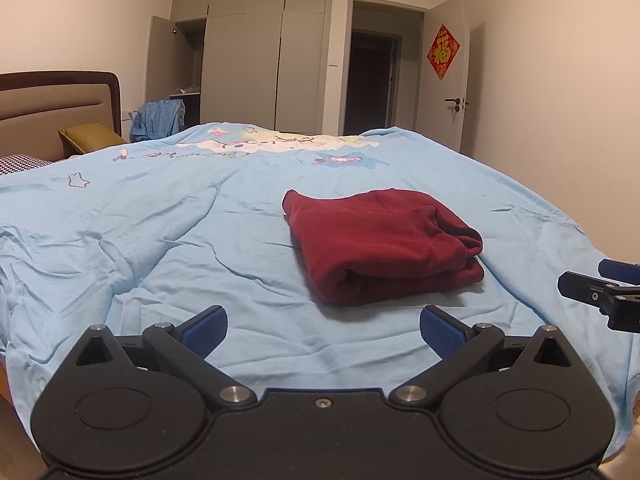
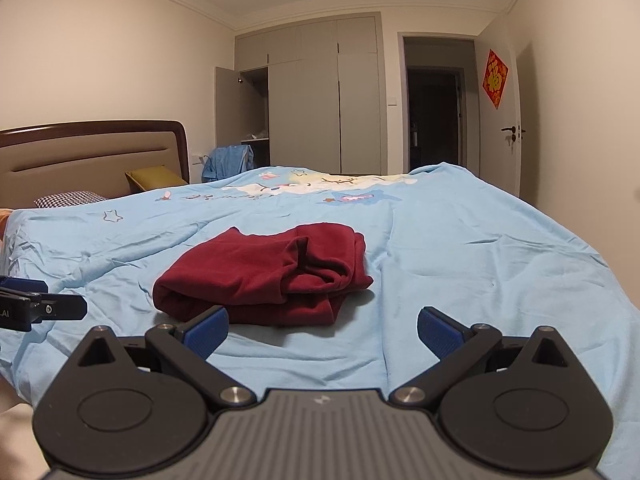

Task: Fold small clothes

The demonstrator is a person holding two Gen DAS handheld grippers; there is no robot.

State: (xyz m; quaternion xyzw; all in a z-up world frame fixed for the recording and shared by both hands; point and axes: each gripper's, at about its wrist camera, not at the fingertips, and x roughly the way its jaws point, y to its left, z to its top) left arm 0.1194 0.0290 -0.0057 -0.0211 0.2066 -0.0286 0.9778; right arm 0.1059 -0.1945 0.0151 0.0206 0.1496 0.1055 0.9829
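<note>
The left gripper [image 1: 323,330] and the right gripper [image 2: 322,330] both hover level with blue-padded fingers [image 1: 206,330] spread wide and nothing between them, side by side and apart.

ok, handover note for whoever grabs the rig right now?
Left gripper: open, empty, hovering over the blue bedsheet just short of the garment.
Right gripper: open, empty, same height.
Dark red garment: lies folded in a compact stack mid-bed, untouched.
Done: it looks fully folded.
Left: maybe tidy the loose layers on its right edge; no other clothes visible on the bed.
</note>
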